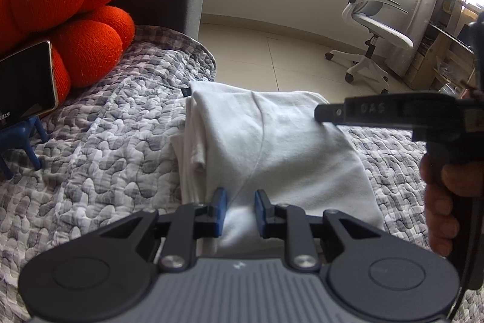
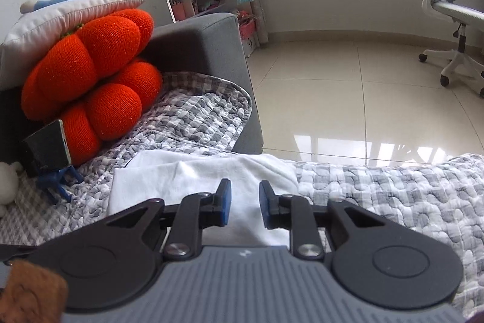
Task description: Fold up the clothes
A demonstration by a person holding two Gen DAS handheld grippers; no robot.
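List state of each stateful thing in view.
white garment: folded, lying on the quilt
left gripper: open, white cloth visible between the pads
right gripper: open over the garment
phone: screen dark, propped on blue stand

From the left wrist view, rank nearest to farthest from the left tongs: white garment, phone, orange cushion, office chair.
1. White garment: directly under and ahead of the left tongs.
2. Phone: left, propped on a blue stand.
3. Orange cushion: left, behind the phone.
4. Office chair: far right, across the floor.
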